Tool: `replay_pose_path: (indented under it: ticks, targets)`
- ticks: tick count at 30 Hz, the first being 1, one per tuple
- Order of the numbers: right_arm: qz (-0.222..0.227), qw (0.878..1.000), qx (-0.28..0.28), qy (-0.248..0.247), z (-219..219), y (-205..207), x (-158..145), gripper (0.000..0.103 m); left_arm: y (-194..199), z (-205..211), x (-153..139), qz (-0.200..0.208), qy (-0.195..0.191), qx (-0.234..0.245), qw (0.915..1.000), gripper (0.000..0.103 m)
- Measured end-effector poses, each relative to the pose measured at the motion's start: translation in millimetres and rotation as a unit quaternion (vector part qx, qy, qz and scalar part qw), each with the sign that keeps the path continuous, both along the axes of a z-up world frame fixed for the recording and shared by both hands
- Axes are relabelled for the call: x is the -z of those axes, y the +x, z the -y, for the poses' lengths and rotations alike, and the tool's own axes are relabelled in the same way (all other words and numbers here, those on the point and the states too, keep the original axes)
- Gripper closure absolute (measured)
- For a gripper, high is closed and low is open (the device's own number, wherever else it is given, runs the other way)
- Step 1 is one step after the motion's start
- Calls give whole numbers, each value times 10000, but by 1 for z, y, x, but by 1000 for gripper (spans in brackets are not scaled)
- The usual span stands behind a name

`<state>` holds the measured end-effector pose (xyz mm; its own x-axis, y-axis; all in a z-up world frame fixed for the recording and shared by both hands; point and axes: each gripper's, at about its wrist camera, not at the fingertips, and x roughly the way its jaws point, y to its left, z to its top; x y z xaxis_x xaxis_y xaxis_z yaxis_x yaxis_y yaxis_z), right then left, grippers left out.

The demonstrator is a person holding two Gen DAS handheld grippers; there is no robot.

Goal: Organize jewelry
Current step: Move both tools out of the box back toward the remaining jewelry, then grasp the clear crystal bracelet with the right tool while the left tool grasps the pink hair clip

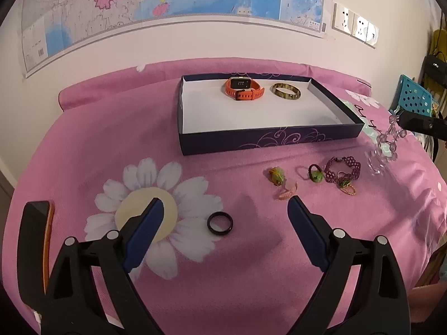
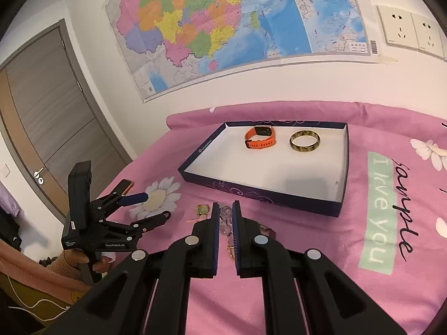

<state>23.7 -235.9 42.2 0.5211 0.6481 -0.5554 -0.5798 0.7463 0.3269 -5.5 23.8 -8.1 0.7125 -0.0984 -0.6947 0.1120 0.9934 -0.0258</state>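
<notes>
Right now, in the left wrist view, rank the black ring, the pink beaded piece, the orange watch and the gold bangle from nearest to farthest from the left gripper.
1. black ring, on the pink cloth between the open fingers of the left gripper.
2. pink beaded piece, ahead and right.
3. orange watch and gold bangle, side by side at the back of the box; too close to call.

1. On the pink flowered bedsheet (image 2: 307, 265) I read "I love you" in white letters on a pale green strip (image 2: 377, 209).
2. Beside that strip, black handwritten script (image 2: 402, 206) reads roughly "sample"; I am not sure of the spelling.
3. On the black body of the left gripper (image 2: 152, 205), small white print says "GenRobot.AI".
4. The colourful wall map (image 2: 223, 28) carries print too small for me to read.
</notes>
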Motion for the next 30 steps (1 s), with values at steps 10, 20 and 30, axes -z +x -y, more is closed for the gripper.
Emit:
replay_pose_path:
  ticks: [10, 20, 30]
  targets:
    - [-345, 9987, 306, -211, 13, 3, 29, 96, -1, -6, 7, -167, -26, -24, 9999, 18]
    - [-623, 9965, 396, -391, 15, 6, 53, 96, 4, -3, 15, -417, -114, 131, 9990, 36]
    - [-775, 9954, 421, -371, 18, 7, 63, 93, 2, 11, 6, -235, -156, 389, 9988, 35]
